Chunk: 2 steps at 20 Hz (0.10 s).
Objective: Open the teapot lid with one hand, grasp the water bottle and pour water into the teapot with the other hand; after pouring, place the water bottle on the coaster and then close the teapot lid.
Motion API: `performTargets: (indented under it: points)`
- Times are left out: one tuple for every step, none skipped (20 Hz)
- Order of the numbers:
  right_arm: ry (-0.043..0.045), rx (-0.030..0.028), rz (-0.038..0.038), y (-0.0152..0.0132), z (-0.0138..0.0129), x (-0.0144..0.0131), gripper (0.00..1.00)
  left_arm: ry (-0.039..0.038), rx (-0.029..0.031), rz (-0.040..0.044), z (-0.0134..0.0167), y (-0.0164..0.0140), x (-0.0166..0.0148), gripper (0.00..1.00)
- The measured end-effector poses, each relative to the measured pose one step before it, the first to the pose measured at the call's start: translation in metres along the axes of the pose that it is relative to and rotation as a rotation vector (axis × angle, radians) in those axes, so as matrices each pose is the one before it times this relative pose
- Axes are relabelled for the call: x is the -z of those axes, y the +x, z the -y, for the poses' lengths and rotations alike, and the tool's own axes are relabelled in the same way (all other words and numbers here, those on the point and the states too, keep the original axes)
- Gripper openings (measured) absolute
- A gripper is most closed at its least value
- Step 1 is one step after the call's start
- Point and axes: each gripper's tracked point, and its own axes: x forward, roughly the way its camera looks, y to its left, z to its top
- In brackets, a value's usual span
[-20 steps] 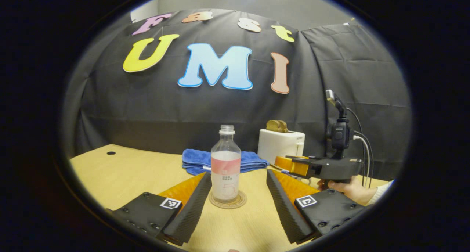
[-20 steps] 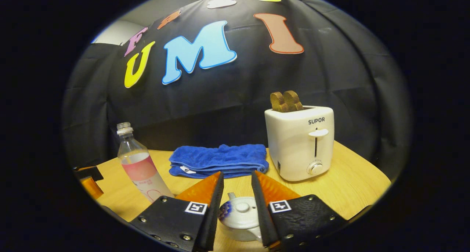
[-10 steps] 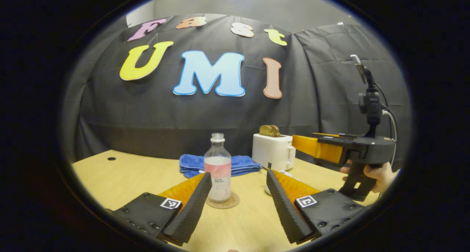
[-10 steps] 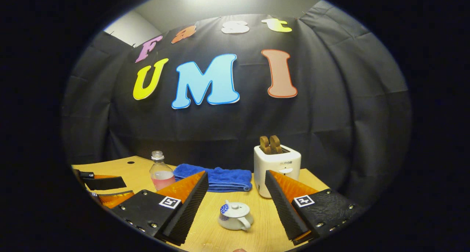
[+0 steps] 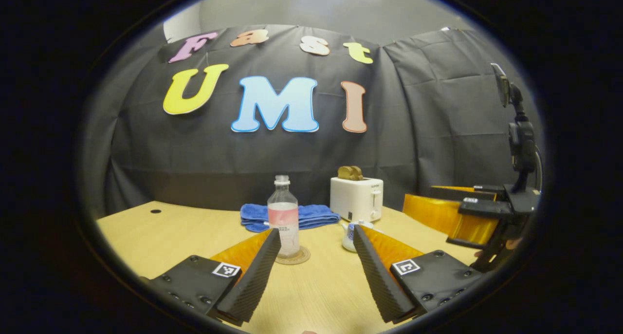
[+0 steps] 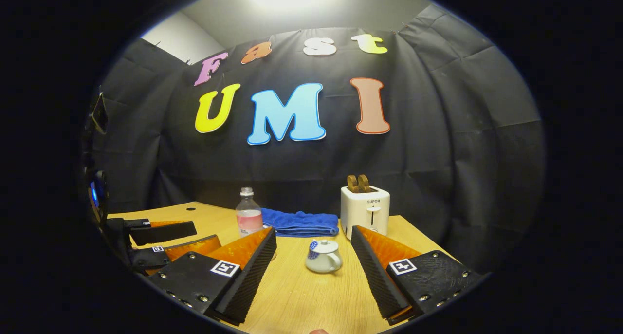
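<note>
A clear water bottle [image 5: 284,214] with a pink label stands upright on a round coaster [image 5: 292,256] on the wooden table. The small white teapot [image 6: 323,256] with its lid [image 6: 322,246] on sits to the bottle's right, partly hidden behind a finger in the left gripper view, teapot [image 5: 349,231]. My left gripper [image 5: 316,253] is open and empty, back from the bottle. My right gripper [image 6: 314,253] is open and empty, back from the teapot. The bottle [image 6: 248,216] appears at left in the right gripper view. Each gripper also appears in the other's view, right gripper [image 5: 467,212] and left gripper [image 6: 160,241].
A white toaster [image 6: 365,211] with two bread slices stands at the back right. A folded blue towel [image 6: 299,223] lies behind the bottle and teapot. The table [image 5: 160,231] has a small dark hole [image 5: 155,211] at the back left.
The right gripper opened and drew back up from the teapot lid, leaving the lid on the pot. The left gripper also pulled back from the bottle, staying open.
</note>
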Motion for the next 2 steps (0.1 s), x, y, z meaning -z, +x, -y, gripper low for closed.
performTargets:
  points:
    - [-0.00065, 0.00236, 0.00275, -0.00726, -0.00269, 0.00258, 0.96, -0.00322, -0.00518, 0.00338, 0.00051, -0.00418, 0.00187, 1.00]
    - [0.00486, -0.00115, -0.00028, -0.00669, -0.00303, 0.00494, 0.96, 0.00220, -0.00125, -0.00194, 0.00229, -0.00518, 0.00115, 1.00]
